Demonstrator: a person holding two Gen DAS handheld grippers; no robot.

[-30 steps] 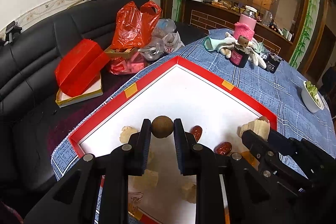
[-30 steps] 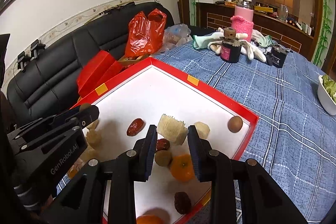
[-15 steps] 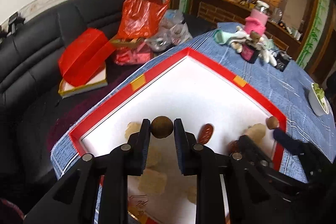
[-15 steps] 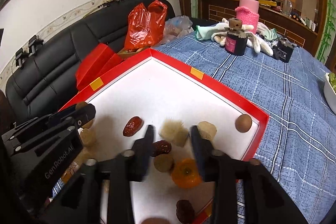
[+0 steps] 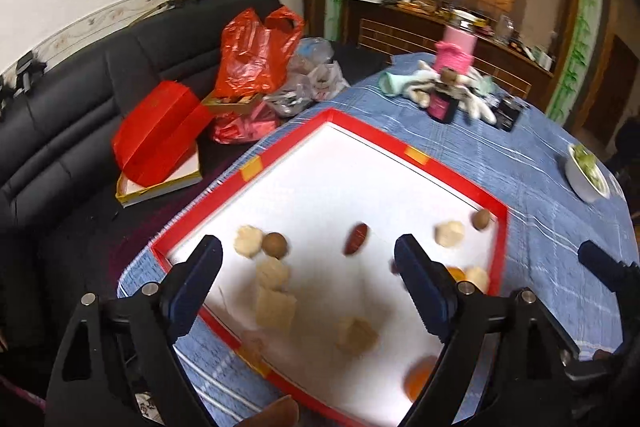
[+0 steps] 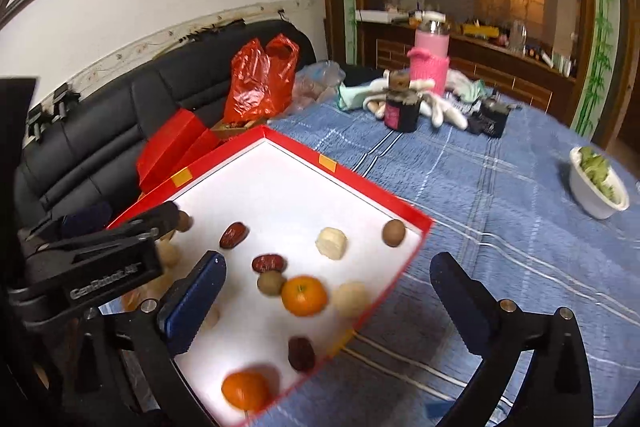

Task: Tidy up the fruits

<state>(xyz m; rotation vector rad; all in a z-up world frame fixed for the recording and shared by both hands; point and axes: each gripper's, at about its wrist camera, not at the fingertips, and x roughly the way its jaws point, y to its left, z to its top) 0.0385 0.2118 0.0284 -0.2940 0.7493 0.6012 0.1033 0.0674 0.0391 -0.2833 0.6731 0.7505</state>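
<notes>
Now both tools are opening, nothing between their jaws: left tool (image 5: 308, 259) dropped the brown ball (image 5: 274, 245) ahead, right tool (image 6: 324, 279) over the orange (image 6: 304, 295).

Next pick pending.

The fruits are lying loose inside a shallow red-rimmed tray (image 6: 404, 207) with a white floor. A whole orange (image 6: 304, 295) is sitting near the tray's right rim, touching a small brown-green round fruit (image 6: 270, 283) on its left and a pale round piece (image 6: 351, 299) on its right. A second orange (image 6: 245, 390) is resting, blurred, at the tray's near corner. Two red dates (image 6: 234, 235) (image 6: 268, 263) are lying toward the middle, and a darker date (image 6: 301, 353) nearer the front rim. A brown round fruit (image 6: 394, 233) is sitting by the right corner, a pale piece (image 6: 331, 243) just left of it.
</notes>
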